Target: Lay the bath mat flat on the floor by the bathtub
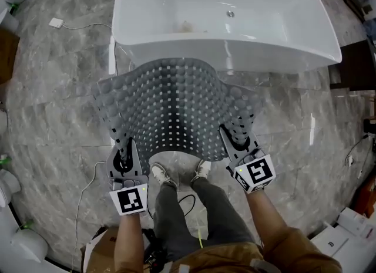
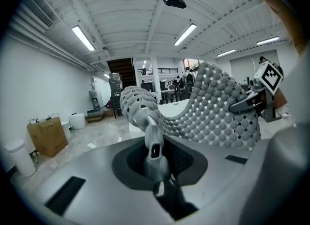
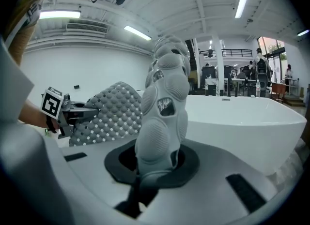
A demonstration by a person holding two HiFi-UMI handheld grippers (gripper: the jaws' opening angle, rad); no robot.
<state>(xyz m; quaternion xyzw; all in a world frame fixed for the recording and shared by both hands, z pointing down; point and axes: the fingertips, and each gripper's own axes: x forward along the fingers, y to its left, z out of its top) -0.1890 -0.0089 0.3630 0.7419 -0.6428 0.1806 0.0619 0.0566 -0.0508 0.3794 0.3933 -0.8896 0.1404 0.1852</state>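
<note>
L-tongs [image 1: 122, 147], R-tongs [image 1: 230, 138] tight on mat [image 1: 176, 98].

The grey bath mat [image 1: 176, 107], covered in bumps and small holes, hangs curved with its near corners raised, its far edge close to the white bathtub [image 1: 235, 37].

Bright, even light from the ceiling strip lamps [image 2: 83, 37] fills every view. The marble floor [image 1: 53, 107] shows pale glare streaks and only faint shadows. Both gripper views bend strongly and darken at the corners, and their foregrounds look soft, perhaps out of focus.
</note>
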